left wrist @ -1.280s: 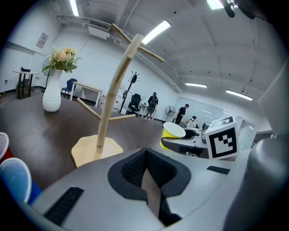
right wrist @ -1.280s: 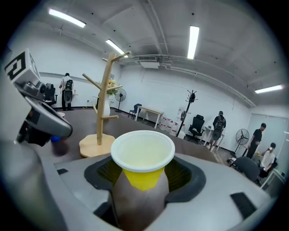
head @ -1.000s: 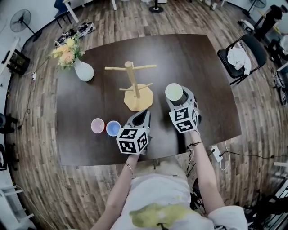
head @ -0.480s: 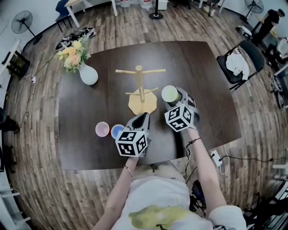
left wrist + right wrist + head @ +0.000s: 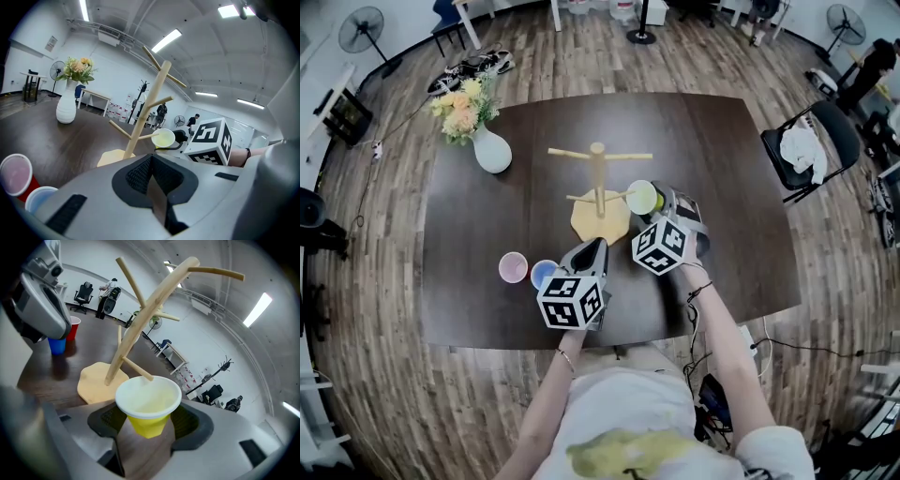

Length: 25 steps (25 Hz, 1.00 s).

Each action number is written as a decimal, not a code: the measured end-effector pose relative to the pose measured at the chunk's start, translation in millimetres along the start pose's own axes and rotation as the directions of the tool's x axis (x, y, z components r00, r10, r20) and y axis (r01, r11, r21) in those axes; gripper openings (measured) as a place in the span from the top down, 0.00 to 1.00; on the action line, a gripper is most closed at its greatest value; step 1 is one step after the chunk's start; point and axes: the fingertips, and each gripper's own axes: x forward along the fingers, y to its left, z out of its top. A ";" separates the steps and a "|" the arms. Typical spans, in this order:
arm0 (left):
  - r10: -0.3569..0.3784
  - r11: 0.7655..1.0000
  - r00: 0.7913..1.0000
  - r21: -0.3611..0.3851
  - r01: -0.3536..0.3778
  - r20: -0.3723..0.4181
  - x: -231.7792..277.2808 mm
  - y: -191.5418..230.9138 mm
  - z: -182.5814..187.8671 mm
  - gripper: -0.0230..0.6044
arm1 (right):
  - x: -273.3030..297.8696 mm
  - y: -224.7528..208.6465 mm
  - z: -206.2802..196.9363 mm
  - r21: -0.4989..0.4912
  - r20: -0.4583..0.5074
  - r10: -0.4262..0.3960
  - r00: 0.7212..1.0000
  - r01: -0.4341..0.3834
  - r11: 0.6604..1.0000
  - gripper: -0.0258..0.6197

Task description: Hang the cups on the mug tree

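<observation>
The desk (image 5: 712, 169) is carrying everything, and its bare dark top is lying open ahead and to the right of the right hand-held gripper (image 5: 149, 439), with its edges well apart from the work. The mug tree (image 5: 140, 324) is standing just ahead of that hand-held gripper and slightly to its left, with its pegs angling up and outward from the trunk. The right hand-held gripper is clamping the yellow cup (image 5: 149, 401) by its lower body. The cup's long axis is running along the jaws, its open mouth facing the tree. The left hand-held gripper (image 5: 151, 176) is hanging farther from the tree, jaws together and empty. The red cup (image 5: 16, 174) and blue cup (image 5: 42, 201) are standing on the desk just to its left. The lower peg (image 5: 137, 369) is pointing at the yellow cup, its tip sitting at the rim; whether they are touching I cannot tell. The coming move is likely calling for sliding the mouth along that peg's axis, and nothing appears to be blocking the way.
</observation>
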 end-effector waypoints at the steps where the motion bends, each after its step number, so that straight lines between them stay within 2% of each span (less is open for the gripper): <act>1: 0.007 1.000 1.000 -0.002 -0.007 0.001 -0.6 1.2 -0.2 0.94 | 1.8 0.9 1.6 -0.017 0.000 0.002 1.000 -0.002 1.000 0.50; 11: 0.056 0.998 0.998 -0.022 -0.056 0.009 -8.1 11.5 -0.7 0.94 | 10.3 11.6 16.5 -0.196 -0.011 0.001 1.000 -0.003 0.981 0.50; 19: 0.072 0.997 0.997 -0.029 -0.072 0.009 -10.8 14.3 -4.1 0.94 | 12.6 19.8 25.1 -0.318 -0.004 -0.032 0.999 0.029 0.948 0.50; 25: 0.079 0.996 0.997 -0.031 -0.078 0.014 -14.9 13.2 -4.1 0.94 | 10.6 25.5 29.4 -0.413 0.011 -0.062 0.998 0.061 0.909 0.50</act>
